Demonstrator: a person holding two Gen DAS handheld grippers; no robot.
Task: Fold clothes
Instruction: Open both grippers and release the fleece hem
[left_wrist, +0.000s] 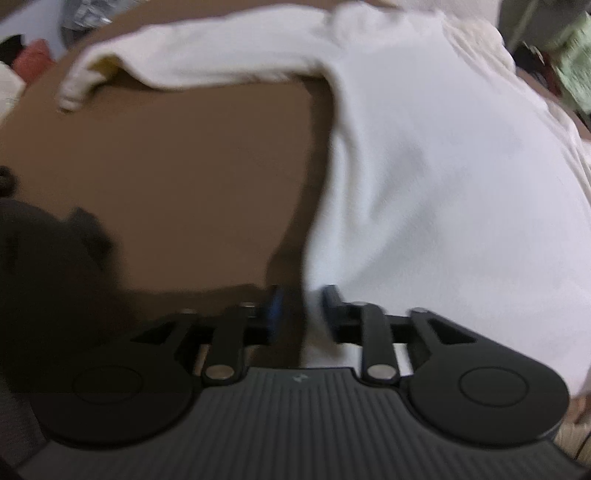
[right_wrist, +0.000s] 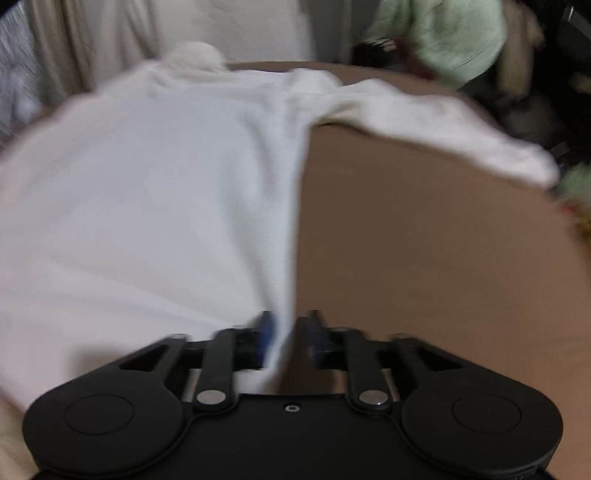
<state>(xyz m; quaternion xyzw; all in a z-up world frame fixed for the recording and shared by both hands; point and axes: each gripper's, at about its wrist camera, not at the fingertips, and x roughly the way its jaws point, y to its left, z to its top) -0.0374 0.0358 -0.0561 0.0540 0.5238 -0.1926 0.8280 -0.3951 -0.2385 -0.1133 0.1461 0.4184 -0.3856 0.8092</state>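
Brown surface (left_wrist: 177, 177) bears white sweater (right_wrist: 147, 184) lengthwise away, sleeves outspread.

A brown worktop (left_wrist: 177, 177) fills most of both views, its surface plain and matte. Past its far edge, the right wrist view shows pale cream curtains (right_wrist: 85, 40) hanging at the upper left and a light wall (right_wrist: 266, 29) beside them. At the upper right sits a pale green cloth (right_wrist: 447, 33), heaped over dark clutter too blurred to name. In the left wrist view a reddish-pink item (left_wrist: 31, 59) lies beyond the worktop's upper left edge, also blurred.
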